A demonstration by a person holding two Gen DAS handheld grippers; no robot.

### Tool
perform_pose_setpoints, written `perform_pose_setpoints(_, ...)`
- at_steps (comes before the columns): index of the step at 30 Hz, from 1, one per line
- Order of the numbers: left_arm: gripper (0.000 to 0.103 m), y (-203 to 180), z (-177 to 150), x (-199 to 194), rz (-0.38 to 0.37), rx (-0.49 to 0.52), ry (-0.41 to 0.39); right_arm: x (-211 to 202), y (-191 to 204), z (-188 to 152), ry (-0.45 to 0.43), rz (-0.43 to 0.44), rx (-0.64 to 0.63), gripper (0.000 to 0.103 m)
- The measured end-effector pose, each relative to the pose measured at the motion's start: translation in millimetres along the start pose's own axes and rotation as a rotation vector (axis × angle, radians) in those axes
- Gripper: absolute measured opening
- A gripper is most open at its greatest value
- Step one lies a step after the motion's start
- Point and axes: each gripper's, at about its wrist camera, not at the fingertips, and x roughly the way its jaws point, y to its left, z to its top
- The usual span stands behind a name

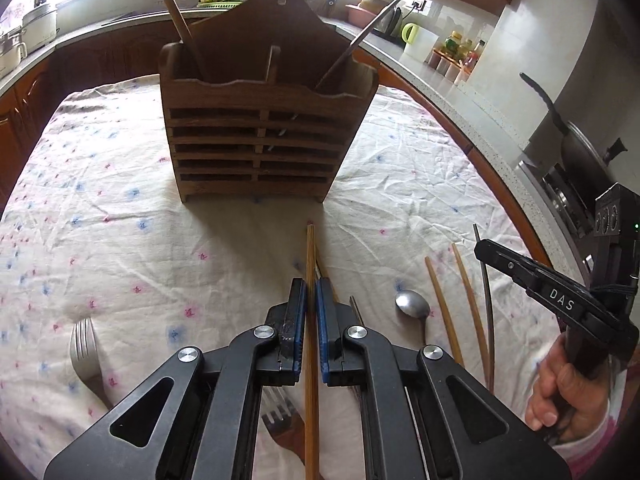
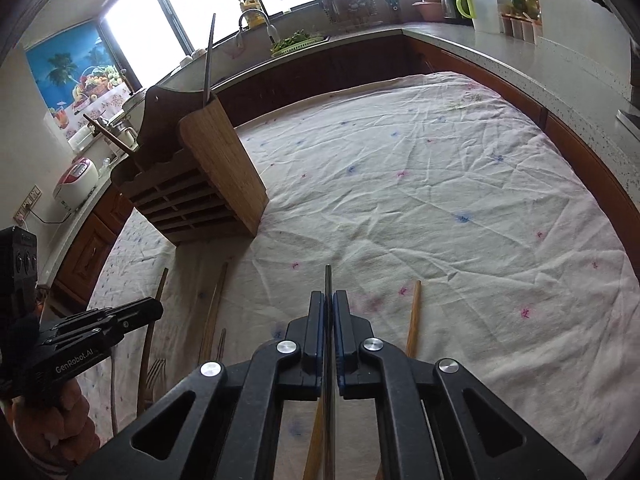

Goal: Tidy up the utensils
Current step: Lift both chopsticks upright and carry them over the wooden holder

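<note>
A wooden utensil holder (image 1: 260, 132) stands on the floral tablecloth (image 1: 120, 240) ahead; it shows in the right wrist view (image 2: 200, 184) at left. It holds a wooden chopstick (image 1: 176, 16) on the left and a dark one (image 1: 360, 40) on the right. My left gripper (image 1: 311, 286) is shut on a wooden chopstick (image 1: 311, 256), low over the cloth. My right gripper (image 2: 328, 298) is shut on a dark metal chopstick (image 2: 328, 280). It appears in the left wrist view (image 1: 536, 280) at right.
On the cloth lie two forks (image 1: 82, 352) (image 1: 280, 420), a spoon (image 1: 414, 306), two wooden chopsticks (image 1: 444, 312) and a dark one (image 1: 489, 320). Another wooden chopstick (image 2: 414, 316) lies right of my right gripper. Kitchen counters ring the table.
</note>
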Motion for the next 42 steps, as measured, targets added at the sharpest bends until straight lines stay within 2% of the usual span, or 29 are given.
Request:
perform_pose_setpoints(15, 0.005, 9.3, -10.2, -109.2, -0.135, -0.052, -0.177, -97.0, 38.1, 6.0, -0.177, 0.077, -0.059, 0.004)
perform_pose_setpoints(24, 0.005, 19.9, -2.4, -160.8, -0.143, -0.063, -0.321, -141.5, 58.2, 21.6, -0.299, 0.096, -0.095, 0.004)
perform_pose_setpoints(42, 0.005, 38.9, 34.2, -178.2, -0.091, -0.081, -0.451, -129.0, 82.0, 61.7, -0.368, 0.144, -0.124, 0.004)
